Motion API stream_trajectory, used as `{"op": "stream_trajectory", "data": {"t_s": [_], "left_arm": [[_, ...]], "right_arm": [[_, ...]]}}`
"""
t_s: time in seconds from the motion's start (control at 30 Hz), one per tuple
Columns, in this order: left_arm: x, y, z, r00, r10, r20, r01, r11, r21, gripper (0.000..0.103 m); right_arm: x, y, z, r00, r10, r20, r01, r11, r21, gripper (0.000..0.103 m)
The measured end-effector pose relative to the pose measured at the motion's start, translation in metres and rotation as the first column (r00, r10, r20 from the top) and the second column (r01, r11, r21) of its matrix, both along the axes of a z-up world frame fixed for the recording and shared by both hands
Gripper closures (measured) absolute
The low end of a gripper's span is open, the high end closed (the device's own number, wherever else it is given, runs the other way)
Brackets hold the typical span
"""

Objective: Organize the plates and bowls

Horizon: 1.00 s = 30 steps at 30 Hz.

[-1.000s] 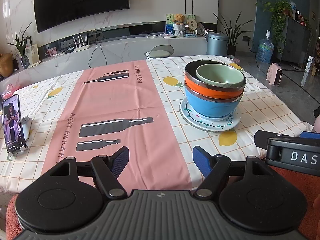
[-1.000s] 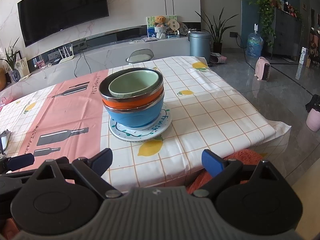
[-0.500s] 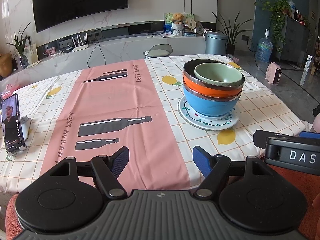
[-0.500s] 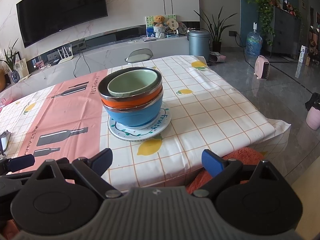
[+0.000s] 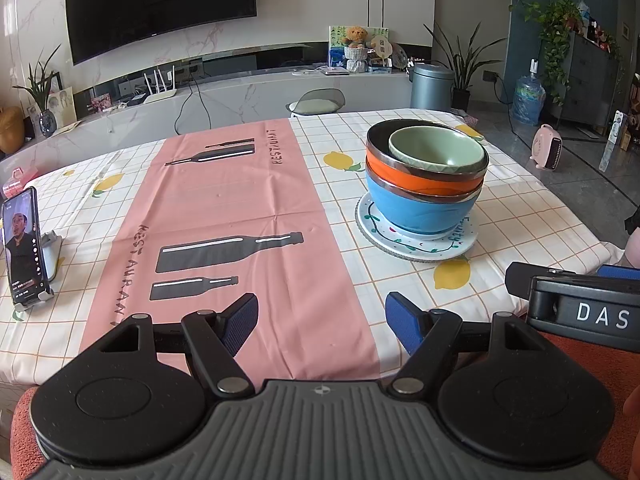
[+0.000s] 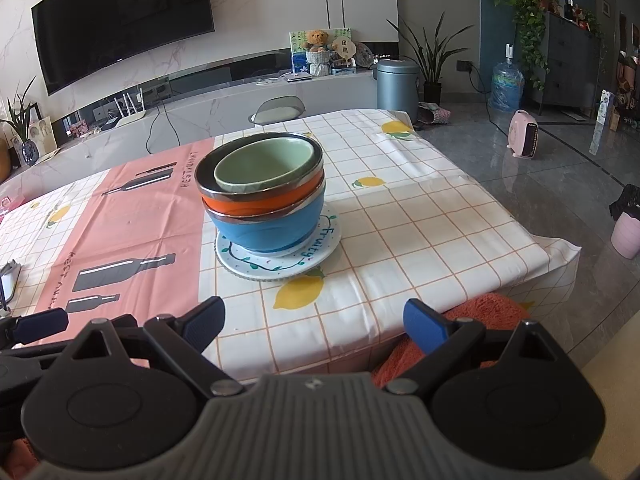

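Note:
A stack stands on the table's right half: a white patterned plate carries a blue bowl, an orange bowl nested in it, and a small green bowl on top. My left gripper is open and empty over the near edge, left of the stack. My right gripper is open and empty at the near edge in front of the stack; its body shows at the right of the left wrist view.
A phone on a stand sits at the table's left edge. The checked cloth with a pink runner covers the table. An orange towel lies under the near edge. Beyond the table's right edge is floor with a pink bin.
Both views have shifted very slightly; the stack and both open grippers keep their places.

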<state>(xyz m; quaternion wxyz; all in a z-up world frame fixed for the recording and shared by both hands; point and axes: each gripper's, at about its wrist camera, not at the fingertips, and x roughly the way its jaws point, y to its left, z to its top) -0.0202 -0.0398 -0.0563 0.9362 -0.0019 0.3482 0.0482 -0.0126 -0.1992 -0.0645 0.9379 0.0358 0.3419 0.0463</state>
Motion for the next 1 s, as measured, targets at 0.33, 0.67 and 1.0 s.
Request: {"op": "stream_trajectory", "data": {"t_s": [0.33, 0.67, 1.0], "left_arm": [[-0.0002, -0.0002, -0.0003, 1.0, 0.0, -0.003, 0.0, 1.0, -0.002, 0.018], [-0.0027, -0.0027, 0.0013, 1.0, -0.004, 0.004, 0.004, 1.0, 0.006, 0.018], [-0.0032, -0.003, 0.0016, 1.0, -0.005, 0.008, 0.005, 1.0, 0.004, 0.018]], "right_arm": [[-0.0005, 0.0002, -0.0012, 1.0, 0.0, -0.003, 0.0, 1.0, 0.0, 0.009], [-0.001, 0.0005, -0.0033, 1.0, -0.002, -0.009, 0.002, 1.0, 0.001, 0.008], [-0.0005, 0.0008, -0.0027, 1.0, -0.002, -0.011, 0.002, 1.0, 0.001, 0.008]]}}
